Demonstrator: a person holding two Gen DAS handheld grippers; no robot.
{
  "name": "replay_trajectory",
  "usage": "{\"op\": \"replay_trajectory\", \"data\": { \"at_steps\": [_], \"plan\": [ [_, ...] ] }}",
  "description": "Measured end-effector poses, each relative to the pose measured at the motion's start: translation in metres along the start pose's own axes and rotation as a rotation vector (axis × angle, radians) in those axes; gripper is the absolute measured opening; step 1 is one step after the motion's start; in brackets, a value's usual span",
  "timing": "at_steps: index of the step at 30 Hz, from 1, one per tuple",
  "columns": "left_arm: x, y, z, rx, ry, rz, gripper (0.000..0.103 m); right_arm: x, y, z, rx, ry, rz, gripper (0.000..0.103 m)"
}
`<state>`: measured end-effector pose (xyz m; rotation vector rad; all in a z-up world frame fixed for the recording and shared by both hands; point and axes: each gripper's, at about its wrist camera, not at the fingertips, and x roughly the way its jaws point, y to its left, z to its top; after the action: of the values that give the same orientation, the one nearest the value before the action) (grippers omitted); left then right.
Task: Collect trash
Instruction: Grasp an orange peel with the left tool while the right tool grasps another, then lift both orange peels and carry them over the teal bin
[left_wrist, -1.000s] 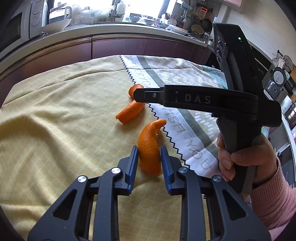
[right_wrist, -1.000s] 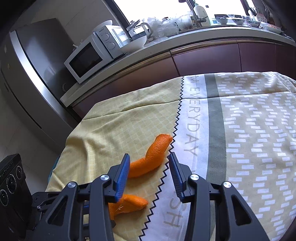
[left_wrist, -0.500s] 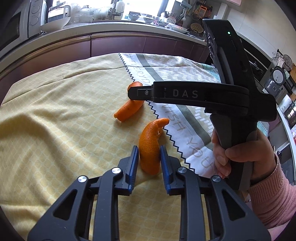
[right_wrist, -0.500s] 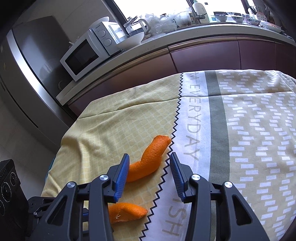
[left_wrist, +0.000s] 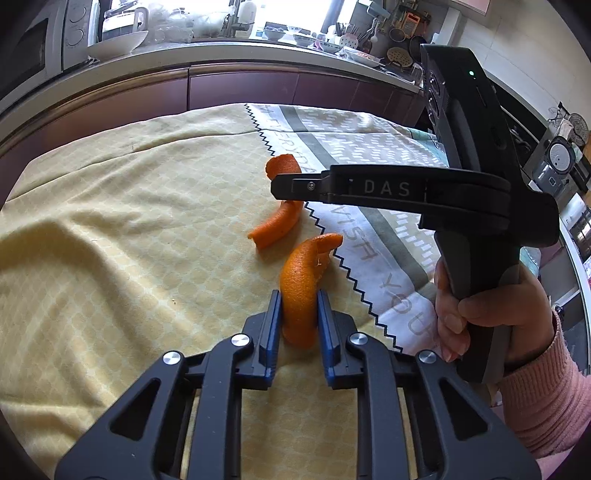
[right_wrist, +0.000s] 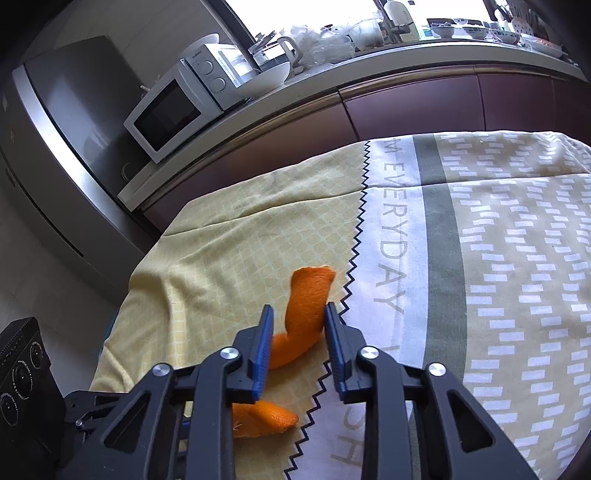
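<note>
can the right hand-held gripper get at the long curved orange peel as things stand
Probably yes. The right hand-held gripper already straddles the long curved peel, fingers either side with a gap on the left, nothing between. The other peel sits clamped in the left hand-held gripper, clear of it.

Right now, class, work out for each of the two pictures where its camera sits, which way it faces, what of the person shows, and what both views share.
Left wrist view: sits on the left hand-held gripper, facing along its fingers across the tablecloth to the counter; its pads press the near orange peel; the right hand shows.
Right wrist view: sits on the right hand-held gripper, facing the microwave; its pads flank the curled orange peel; no hand shows.
Shared: both peels, tablecloth, counter.
</note>
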<state>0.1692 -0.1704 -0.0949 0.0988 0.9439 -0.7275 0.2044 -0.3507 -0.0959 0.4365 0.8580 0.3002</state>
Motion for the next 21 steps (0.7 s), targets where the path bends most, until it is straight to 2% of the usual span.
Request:
{"op": "replay_trajectory", "data": {
  "at_steps": [5,21],
  "plan": [
    [-0.008,0.002,-0.003,-0.012,-0.022,0.002,0.017,-0.009,-0.003,-0.003,0.021,-0.022,0.016,0.015],
    [-0.06,0.019,-0.025,-0.048,-0.101,0.071,0.016,-0.038,0.01,-0.01,0.025,-0.088,0.062,0.015]
  ]
}}
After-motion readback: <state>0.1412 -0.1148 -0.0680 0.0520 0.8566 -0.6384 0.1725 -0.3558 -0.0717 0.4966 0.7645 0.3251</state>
